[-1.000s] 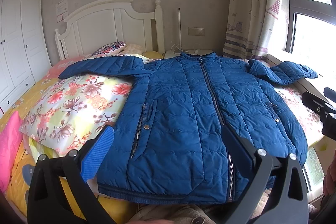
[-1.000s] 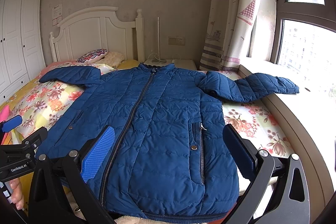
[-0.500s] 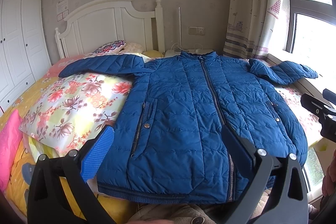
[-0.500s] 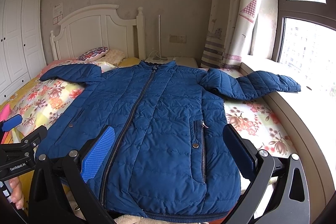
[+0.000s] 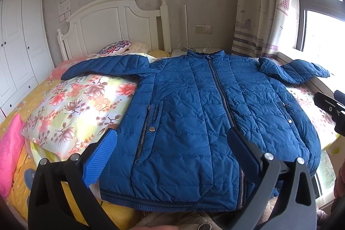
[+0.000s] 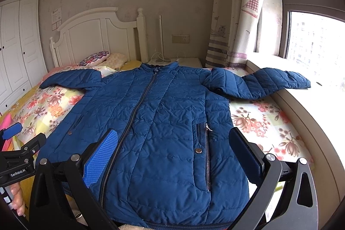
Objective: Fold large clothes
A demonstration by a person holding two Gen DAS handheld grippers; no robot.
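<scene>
A blue quilted jacket [image 5: 194, 113] lies face up and zipped on the bed, collar toward the headboard, hem toward me. Its left sleeve [image 5: 107, 66] stretches over a floral quilt; its right sleeve [image 6: 258, 83] reaches onto the window sill. It also shows in the right wrist view [image 6: 163, 126]. My left gripper [image 5: 172, 143] is open and empty, held above the jacket's lower left front. My right gripper [image 6: 172, 143] is open and empty above the lower right front. Each gripper shows at the edge of the other's view.
A floral quilt [image 5: 71, 109] and pink pillow [image 5: 8, 150] lie left of the jacket. A white headboard [image 5: 112, 23] and nightstand [image 6: 183, 61] stand behind. A window sill [image 6: 312, 113] and curtain [image 6: 235, 14] border the right. A white wardrobe [image 5: 19, 40] stands far left.
Both grippers have shifted very slightly; the jacket lies unchanged and both grippers stay open.
</scene>
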